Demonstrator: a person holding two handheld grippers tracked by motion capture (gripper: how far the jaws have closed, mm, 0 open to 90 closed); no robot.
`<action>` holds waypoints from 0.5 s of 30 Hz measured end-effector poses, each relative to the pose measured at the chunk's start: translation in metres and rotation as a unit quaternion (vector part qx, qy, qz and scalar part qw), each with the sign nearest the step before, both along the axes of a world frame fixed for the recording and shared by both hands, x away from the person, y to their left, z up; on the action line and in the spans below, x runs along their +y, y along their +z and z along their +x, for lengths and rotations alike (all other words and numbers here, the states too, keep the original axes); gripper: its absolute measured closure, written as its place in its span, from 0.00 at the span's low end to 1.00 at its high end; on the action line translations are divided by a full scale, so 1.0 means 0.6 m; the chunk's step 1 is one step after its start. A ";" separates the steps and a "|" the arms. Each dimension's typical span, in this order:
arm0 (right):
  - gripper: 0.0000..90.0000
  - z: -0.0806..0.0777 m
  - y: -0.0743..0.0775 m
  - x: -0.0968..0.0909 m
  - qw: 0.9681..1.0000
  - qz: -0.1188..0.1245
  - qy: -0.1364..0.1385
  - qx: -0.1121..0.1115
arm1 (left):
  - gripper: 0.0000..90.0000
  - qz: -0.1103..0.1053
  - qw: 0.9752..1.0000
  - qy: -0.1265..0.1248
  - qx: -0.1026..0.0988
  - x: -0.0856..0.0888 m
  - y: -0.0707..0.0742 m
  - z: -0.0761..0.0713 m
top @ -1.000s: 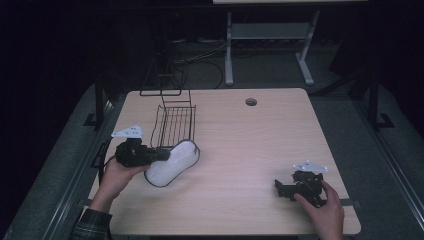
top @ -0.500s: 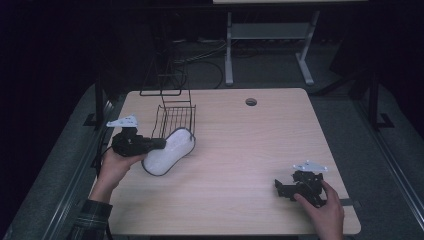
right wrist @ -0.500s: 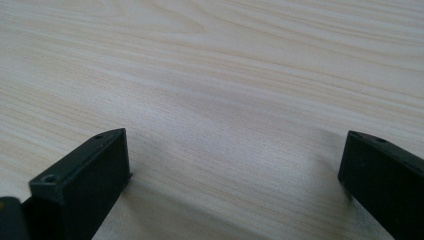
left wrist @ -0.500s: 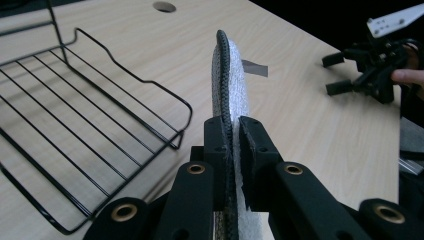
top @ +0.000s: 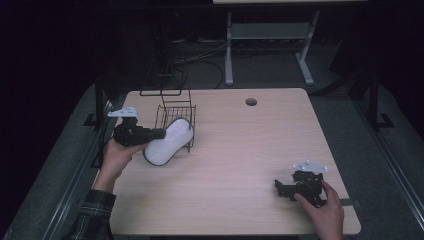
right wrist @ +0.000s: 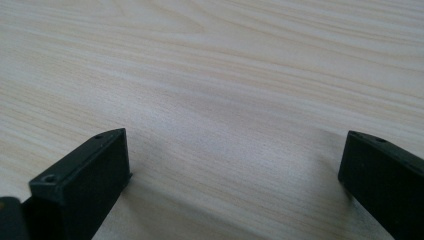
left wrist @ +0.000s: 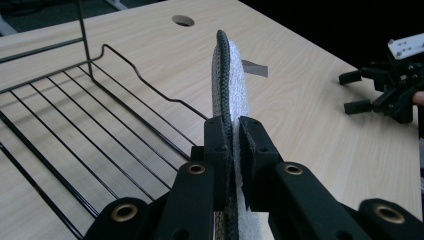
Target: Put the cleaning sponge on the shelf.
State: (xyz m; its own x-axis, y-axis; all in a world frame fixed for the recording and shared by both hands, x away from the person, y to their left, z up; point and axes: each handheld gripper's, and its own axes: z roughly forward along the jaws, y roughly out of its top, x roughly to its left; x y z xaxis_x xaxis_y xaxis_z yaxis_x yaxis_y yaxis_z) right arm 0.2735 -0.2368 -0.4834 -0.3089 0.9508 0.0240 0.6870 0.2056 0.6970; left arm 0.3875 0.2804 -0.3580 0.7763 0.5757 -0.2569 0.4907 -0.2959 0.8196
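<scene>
Step in hand: we judge that the insole (top: 167, 142) is being carried into the wire basket (top: 176, 119) at the far left of the surface (top: 240, 165).
Left claw (left wrist: 231, 145): its jaws are clamped on the near edge of the insole; in the left gripper view the dark rim and white padding sit pinched between the two pads.
Insole position: held on edge, clear of the surface, with its far end at the basket's open front and over the low front wire; its near end hangs outside.
Right claw (top: 282, 188): it rests on the surface near the right front corner, well apart from the basket, jaws wide apart with nothing between them.
Grip quality: the hold is narrow and at one end only, so we expect the free end to sag or swing.
Recommended approach: we advise keeping the insole above the raised front wire (left wrist: 135, 75) until the leading end is past it, then lowering it flat along the floor wires.
Release: we advise parting the jaws only once the insole lies on the basket floor.
Risk: the fabric edge may snag on a wire.
</scene>
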 end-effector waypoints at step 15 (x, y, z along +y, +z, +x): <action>0.00 0.000 0.000 0.000 1.000 0.000 0.000 0.000 | 0.92 -0.012 1.000 0.019 0.000 0.025 0.007 0.051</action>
